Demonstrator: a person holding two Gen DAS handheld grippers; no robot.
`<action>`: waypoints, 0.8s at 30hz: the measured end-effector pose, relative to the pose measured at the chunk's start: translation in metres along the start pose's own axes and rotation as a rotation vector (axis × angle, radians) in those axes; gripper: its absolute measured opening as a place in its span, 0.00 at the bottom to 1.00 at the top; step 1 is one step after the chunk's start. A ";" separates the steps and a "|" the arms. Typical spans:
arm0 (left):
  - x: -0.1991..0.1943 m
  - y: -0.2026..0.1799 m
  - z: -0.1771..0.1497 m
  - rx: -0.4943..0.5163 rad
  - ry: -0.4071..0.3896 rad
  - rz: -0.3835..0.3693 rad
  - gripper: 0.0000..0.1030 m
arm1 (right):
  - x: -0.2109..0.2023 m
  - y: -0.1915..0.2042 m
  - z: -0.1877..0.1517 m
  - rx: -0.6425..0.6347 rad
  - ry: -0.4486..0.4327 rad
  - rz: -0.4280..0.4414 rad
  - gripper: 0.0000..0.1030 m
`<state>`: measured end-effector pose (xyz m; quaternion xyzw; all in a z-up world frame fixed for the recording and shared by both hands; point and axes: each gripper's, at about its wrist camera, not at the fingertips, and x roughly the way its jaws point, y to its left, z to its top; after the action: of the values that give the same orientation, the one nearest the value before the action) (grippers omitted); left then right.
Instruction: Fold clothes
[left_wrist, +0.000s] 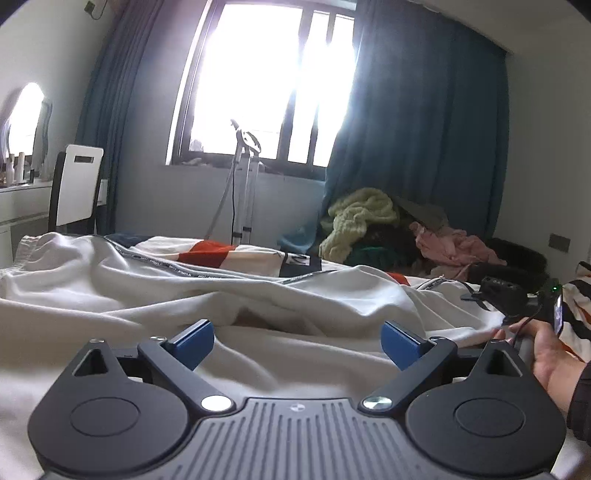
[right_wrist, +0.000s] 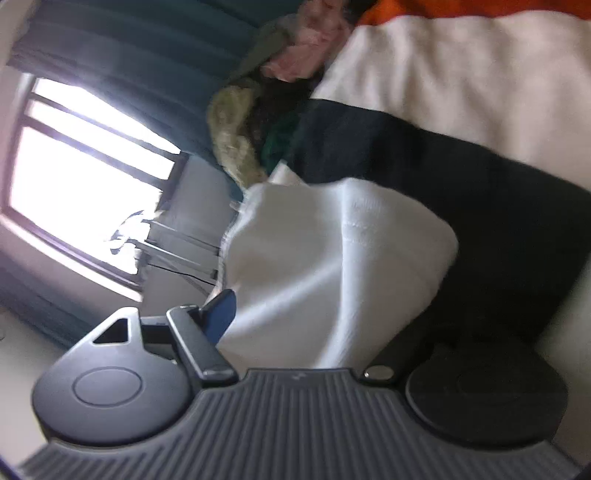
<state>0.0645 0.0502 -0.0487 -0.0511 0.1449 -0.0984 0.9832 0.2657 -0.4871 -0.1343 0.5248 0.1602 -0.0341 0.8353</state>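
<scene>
A white garment with a black printed side stripe lies rumpled across the bed. My left gripper is open and empty, low over the near part of the white cloth. My right gripper is tilted sideways and shut on a bunched fold of the white garment; its left blue pad shows, and the right finger is hidden behind the cloth. In the left wrist view the right gripper sits at the garment's right edge, held by a hand.
A bedcover with orange, white and dark blocks lies under the garment. A pile of clothes sits at the far right of the bed by blue curtains. A chair, a dresser and a garment steamer stand by the window.
</scene>
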 end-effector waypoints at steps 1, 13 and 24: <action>0.005 0.000 -0.002 -0.007 0.012 -0.013 0.95 | 0.008 0.001 0.002 -0.006 0.002 0.021 0.78; 0.037 -0.006 -0.017 -0.025 0.063 -0.109 0.95 | 0.003 0.033 0.050 -0.074 -0.239 -0.073 0.14; 0.041 -0.002 -0.015 -0.032 0.106 -0.072 0.95 | -0.059 -0.024 0.094 0.061 -0.302 -0.321 0.42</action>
<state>0.0984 0.0382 -0.0744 -0.0668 0.1964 -0.1338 0.9691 0.2259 -0.5877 -0.0995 0.5065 0.1137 -0.2495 0.8175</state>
